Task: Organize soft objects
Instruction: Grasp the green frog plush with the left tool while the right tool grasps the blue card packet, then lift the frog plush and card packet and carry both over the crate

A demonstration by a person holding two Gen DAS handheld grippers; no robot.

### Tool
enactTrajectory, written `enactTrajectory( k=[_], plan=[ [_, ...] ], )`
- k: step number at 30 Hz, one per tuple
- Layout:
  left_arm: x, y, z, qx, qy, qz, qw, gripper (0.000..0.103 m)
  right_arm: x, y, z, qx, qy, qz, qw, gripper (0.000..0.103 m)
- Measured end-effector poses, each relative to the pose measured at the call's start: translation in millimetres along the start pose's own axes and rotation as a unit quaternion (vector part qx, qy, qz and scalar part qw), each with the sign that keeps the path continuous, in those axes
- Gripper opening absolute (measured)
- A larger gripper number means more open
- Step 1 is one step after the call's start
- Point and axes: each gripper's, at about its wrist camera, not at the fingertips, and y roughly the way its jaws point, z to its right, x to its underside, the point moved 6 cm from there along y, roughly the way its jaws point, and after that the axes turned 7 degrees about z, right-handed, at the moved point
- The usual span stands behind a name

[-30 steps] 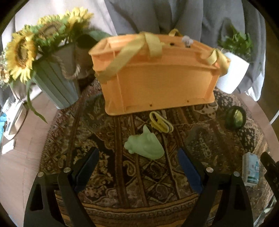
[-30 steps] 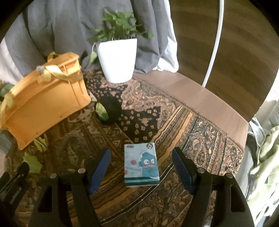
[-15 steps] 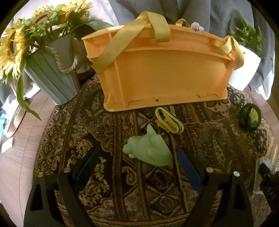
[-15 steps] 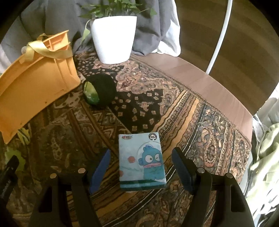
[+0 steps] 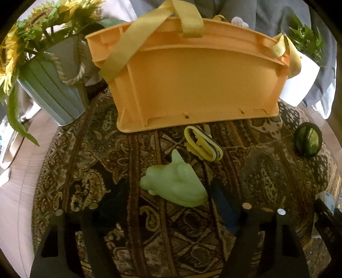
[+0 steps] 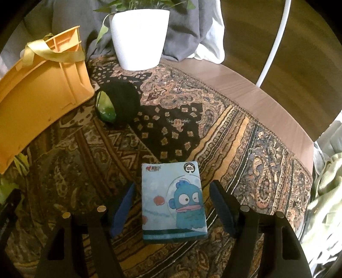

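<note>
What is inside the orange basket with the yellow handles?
The inside of the orange basket is hidden: both views show mainly its outer wall. Only a small white object shows above the rim; I cannot tell what it is. The yellow handles hang over the rim.

Patterned rug (image 5: 85, 171); basket (image 5: 198, 85), toy (image 5: 175, 184), tissues (image 6: 173, 201)

Left gripper (image 5: 171, 205): jaws spread, green soft toy (image 5: 174, 185) between them, bare patterned cloth (image 5: 70, 171) at 9 o'clock. Orange basket (image 5: 196, 85) blocks 12 o'clock, yellow strap bundle (image 5: 203, 146) lying just before it. Right gripper (image 6: 172, 205): tissue pack (image 6: 173, 201) between fingers; dark ball (image 6: 117, 104) at 11 o'clock, white pot (image 6: 139, 36) beyond, open cloth at 1 o'clock.
</note>
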Motion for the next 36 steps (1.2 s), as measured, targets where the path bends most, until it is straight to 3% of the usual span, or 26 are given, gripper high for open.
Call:
enactTrajectory(
  k=[4, 13, 23, 29, 36],
  plan=[
    [1, 5, 3, 0.015, -0.003, -0.01, 0.9998, 0.064, 1, 2, -3, -0.005, -0.008, -0.006, 1.0, 0.055],
    [-3, 5, 2, 0.032, 0.004, 0.002, 0.9995, 0.063, -5, -10, -12, -0.017, -0.029, 0.011, 0.999, 0.054],
    [-8, -20, -2, 0.049, 0.018, 0.052, 0.9973, 0.062, -15, -36, -22, -0.044, -0.048, 0.044, 0.997, 0.054],
    [-9, -44, -7, 0.047, 0.007, 0.069, 0.9965, 0.062, -26, -53, -30, -0.082, -0.073, 0.072, 0.991, 0.054],
    [-9, -80, -13, 0.016, -0.023, 0.088, 0.9957, 0.062, -36, -75, -41, -0.157, -0.127, 0.104, 0.974, 0.054]
  ],
)
